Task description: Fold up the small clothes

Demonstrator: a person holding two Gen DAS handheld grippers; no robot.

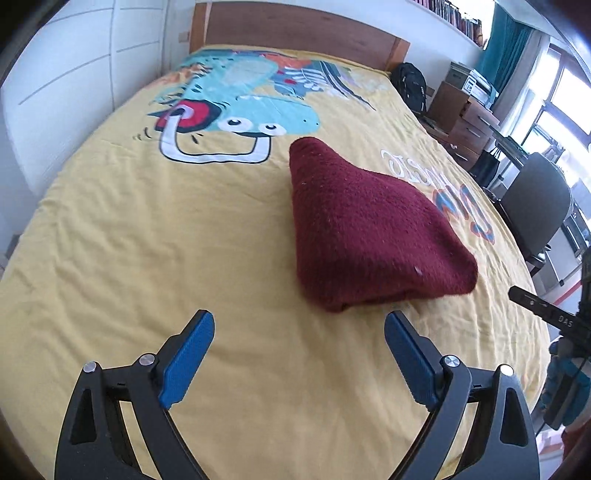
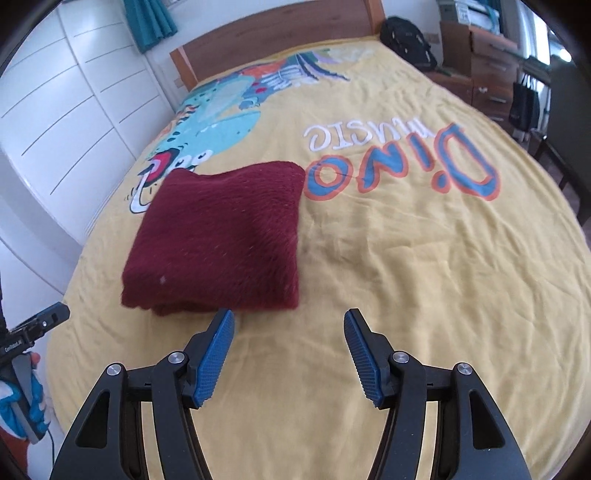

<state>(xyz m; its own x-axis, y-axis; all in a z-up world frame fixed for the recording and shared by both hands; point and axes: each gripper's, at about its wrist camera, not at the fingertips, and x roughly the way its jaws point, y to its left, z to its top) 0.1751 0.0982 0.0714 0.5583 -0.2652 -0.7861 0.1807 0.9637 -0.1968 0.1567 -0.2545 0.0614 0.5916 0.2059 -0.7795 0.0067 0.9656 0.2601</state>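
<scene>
Nearest to the cameras, both grippers sit with nothing in them. The left gripper (image 1: 299, 325) has its jaws spread wide, blue pads (image 1: 188, 362) facing each other over bare yellow bedspread (image 1: 147, 240). The right gripper (image 2: 289, 325) is about the same, jaws apart and empty, just a bit less spread.

Just past the tips is the red cloth (image 2: 221, 236), already folded into a thick, squarish bundle lying flat on the bedspread. From the left wrist view the cloth (image 1: 362, 229) sits ahead of and a little to the right of the jaws, its near edge close to the right pad but not touching it. From the right wrist view it's ahead and left, the near edge just beyond the left pad.

Handling-wise, it looks like fuzzy fleece or terry: soft, floppy, light, not slippery and definitely not fragile. My guess is the layers will slide apart or sag if you pinch only the top one. The near edge shows the stacked layers, so I'd take hold there or at the two near corners, pinching right through the whole stack, one gripper per corner.

Further back there's the cartoon dinosaur print (image 1: 236, 110) and the "DINO MUSIC" lettering (image 2: 402, 162), well past the cloth, then the wooden headboard (image 1: 295, 33).
</scene>
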